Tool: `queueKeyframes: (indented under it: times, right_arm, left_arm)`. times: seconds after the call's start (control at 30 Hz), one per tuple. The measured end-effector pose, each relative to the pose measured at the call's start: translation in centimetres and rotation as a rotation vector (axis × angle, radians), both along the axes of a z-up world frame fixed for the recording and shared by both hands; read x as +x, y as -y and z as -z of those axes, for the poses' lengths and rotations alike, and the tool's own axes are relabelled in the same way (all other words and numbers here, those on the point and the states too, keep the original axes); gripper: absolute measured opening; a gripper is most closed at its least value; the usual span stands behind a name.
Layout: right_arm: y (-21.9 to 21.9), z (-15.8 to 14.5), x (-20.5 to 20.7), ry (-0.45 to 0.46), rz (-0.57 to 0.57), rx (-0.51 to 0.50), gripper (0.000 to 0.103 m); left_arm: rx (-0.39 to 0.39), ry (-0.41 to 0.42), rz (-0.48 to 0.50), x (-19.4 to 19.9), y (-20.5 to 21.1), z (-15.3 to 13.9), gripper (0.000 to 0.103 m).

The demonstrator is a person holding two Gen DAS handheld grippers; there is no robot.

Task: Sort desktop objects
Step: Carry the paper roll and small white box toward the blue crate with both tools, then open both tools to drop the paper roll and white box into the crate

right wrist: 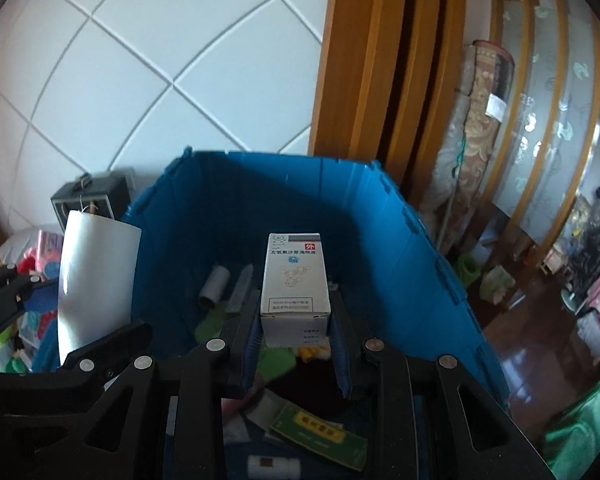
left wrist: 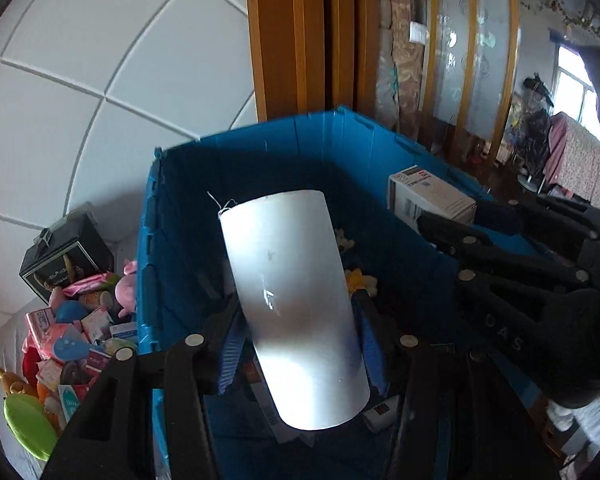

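- My left gripper [left wrist: 296, 340] is clamped on a white cylinder [left wrist: 294, 304], which tilts toward 11 o'clock over the blue bin [left wrist: 180, 216].
- My right gripper [right wrist: 296, 332] is clamped on a small white medicine box [right wrist: 294, 280], upright, above the same bin.
- Step in hand, as I judge it: carry complete, both items poised for deposit.
- Bin floor beyond the box: grey tube [right wrist: 214, 283] at 10 o'clock, green booklet [right wrist: 320, 438] at 6 o'clock.
- Unsorted pile [left wrist: 72, 332] lies outside the bin at 9 o'clock.
- Next move calls for lowering past the rim, then releasing each item clear of the walls.
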State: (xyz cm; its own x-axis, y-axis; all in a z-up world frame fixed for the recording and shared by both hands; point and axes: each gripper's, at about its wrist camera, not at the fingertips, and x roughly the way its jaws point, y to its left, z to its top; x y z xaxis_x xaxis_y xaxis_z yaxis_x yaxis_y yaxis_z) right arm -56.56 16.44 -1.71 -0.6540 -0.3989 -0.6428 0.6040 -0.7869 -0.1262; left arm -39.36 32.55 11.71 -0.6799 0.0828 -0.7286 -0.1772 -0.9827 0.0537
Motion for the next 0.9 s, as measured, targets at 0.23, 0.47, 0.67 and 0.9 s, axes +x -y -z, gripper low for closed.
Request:
queueKeyframes:
  times: [0.23, 0.47, 0.67, 0.9]
  right_arm:
    - [1.6, 6.3, -8.2, 0.233, -0.080, 0.333, 0.030]
    - [2.0, 15.7, -11.5, 0.564, -0.155, 0.582, 0.030]
    - [2.5, 20.0, -10.2, 0.687, -0.204, 0.728, 0.030]
    - [1.6, 22.7, -10.3, 0.706, -0.215, 0.867, 0.030]
  left_arm:
    - [-0.075, 0.325, -0.001, -6.3, -2.4, 6.3, 0.050]
    - [-0.134, 0.614, -0.008, -8.0, -3.6, 12.7, 0.051]
    - [-0.170, 0.752, 0.015, -7.8, -4.7, 16.2, 0.051]
    - [-0.170, 0.813, 0.000, -8.1, -4.7, 17.8, 0.063]
